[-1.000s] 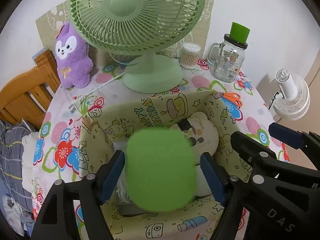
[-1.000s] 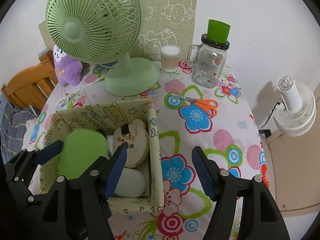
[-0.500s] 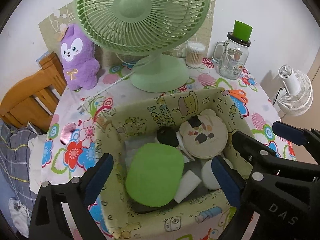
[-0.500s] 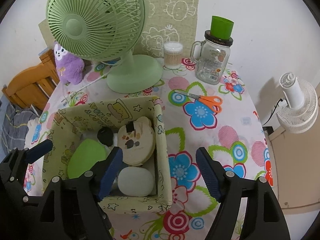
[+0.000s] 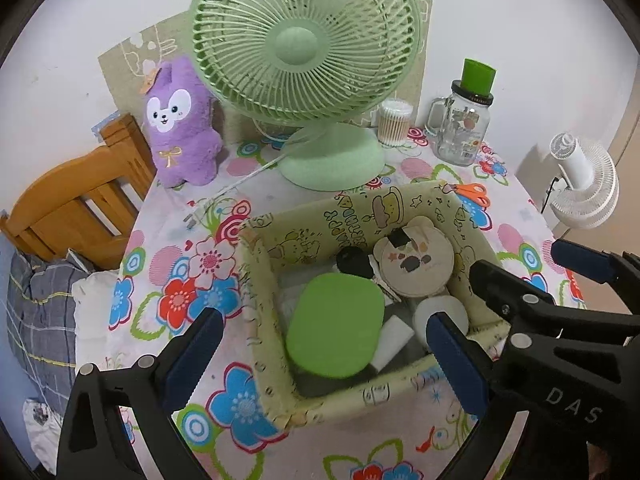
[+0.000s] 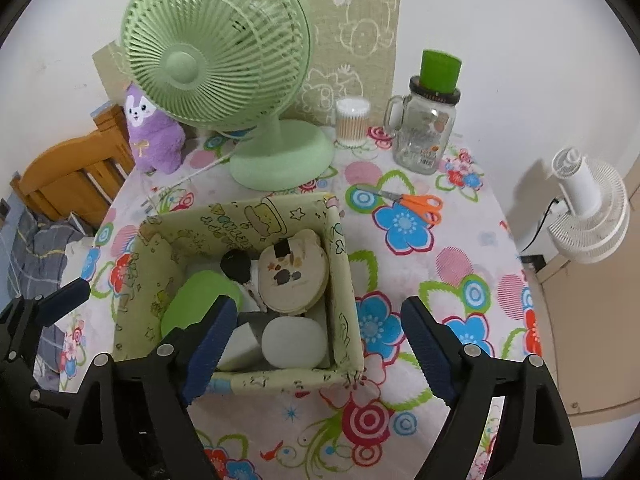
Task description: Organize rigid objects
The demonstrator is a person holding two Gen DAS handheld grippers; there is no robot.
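A flat green oval case [image 5: 336, 324] lies inside the cartoon-printed fabric box [image 5: 256, 320], free of any pad. Beside it sit a beige bear-shaped disc [image 5: 416, 264], a black round piece [image 5: 354, 260], a white block [image 6: 240, 344] and a white oval [image 6: 294, 342]. My left gripper [image 5: 324, 360] hovers wide open above the box's near side with nothing held. My right gripper [image 6: 318, 346] hangs over the box's near right corner; its jaws are opening and nothing is pressed between them. In the right wrist view the green case [image 6: 196, 304] is partly hidden by one finger.
On the flowered tablecloth stand a green desk fan [image 5: 308, 48], a purple plush [image 5: 180, 128], a cotton-swab tub [image 6: 352, 120] and a glass jar with a green cup on top [image 6: 424, 132]. Orange scissors [image 6: 416, 204] lie right of the box. A wooden chair [image 5: 72, 200] is left, a white fan [image 6: 588, 208] right.
The green case was between the left gripper's pads; it has dropped into the box. The left jaws spread wide, the right jaws widened, and both grippers drew back and up.
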